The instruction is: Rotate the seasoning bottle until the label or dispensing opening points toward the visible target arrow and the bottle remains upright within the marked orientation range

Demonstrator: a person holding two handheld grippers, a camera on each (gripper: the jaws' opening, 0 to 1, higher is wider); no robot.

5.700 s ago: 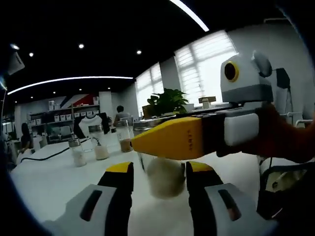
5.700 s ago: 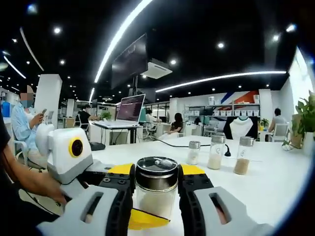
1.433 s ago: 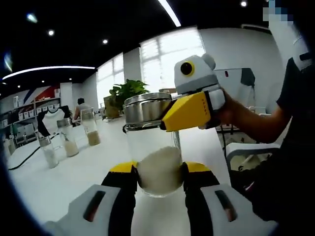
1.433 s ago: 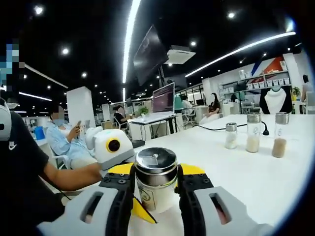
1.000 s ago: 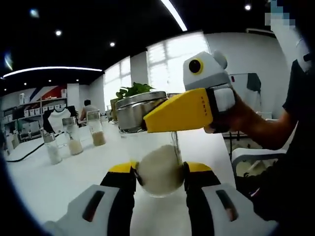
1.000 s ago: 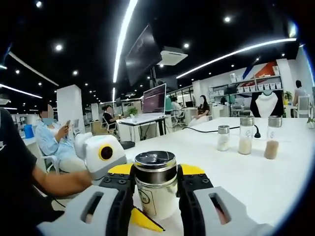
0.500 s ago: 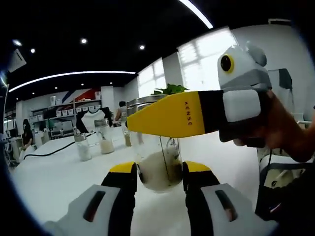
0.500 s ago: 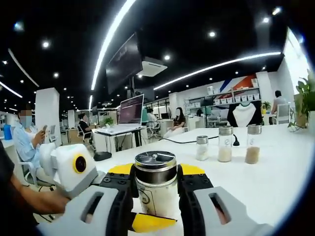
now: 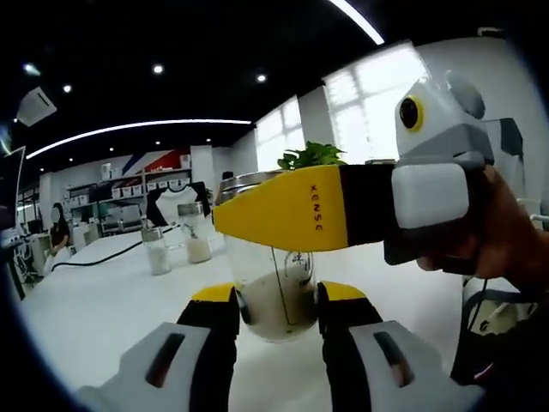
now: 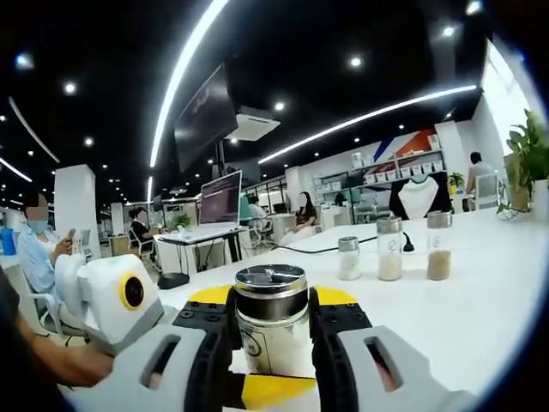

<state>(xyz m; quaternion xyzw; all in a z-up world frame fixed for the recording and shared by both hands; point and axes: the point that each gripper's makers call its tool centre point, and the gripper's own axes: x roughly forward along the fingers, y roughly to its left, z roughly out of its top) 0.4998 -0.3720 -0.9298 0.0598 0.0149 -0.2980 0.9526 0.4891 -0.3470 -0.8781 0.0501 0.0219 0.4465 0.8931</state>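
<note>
Claws both clamp the seasoning bottle [image 10: 272, 322]; right claw [image 10: 270, 330] hides its lid from left claw [image 9: 276, 309].

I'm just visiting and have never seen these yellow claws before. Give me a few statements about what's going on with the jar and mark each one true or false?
1. Both claws grip the same jar. True: the right claw holds it near the lid, the left claw lower down.
2. The jar is empty. False: pale grains fill its lower part.
3. The jar has a shiny metal lid. True.
4. Three more small bottles stand farther back on the white table. True.
5. The jar lies on its side. False: it stands upright.
6. The table is bare wood. False: it is white.
</note>
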